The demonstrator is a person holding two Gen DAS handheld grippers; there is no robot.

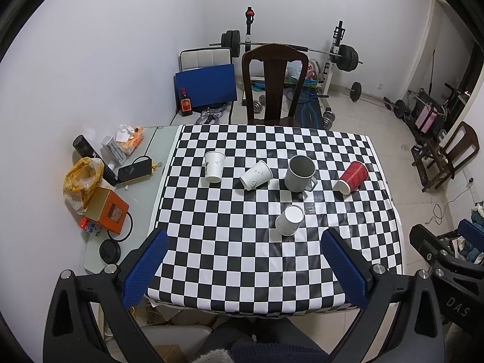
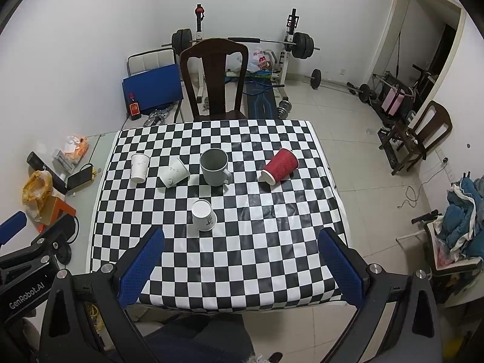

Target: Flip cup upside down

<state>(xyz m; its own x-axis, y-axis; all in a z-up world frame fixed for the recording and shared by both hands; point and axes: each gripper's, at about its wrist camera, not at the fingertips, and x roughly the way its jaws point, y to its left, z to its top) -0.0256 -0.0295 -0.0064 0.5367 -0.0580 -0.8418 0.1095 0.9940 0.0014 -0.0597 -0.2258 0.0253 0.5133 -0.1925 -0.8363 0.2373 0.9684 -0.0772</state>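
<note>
Left wrist view, gray mug (image 1: 299, 174) upright, beyond open left gripper (image 1: 246, 264)

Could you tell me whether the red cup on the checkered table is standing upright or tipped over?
Tipped over. The red cup lies on its side on the checkered table, its open mouth facing the camera side.

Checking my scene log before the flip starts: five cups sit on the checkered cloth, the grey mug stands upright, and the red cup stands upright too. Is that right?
Not quite. The red cup is not upright; it lies tipped on its side, its open mouth toward the near left, as the right wrist view shows. The rest holds: five cups on the checkered cloth, and the grey mug stands upright.
</note>
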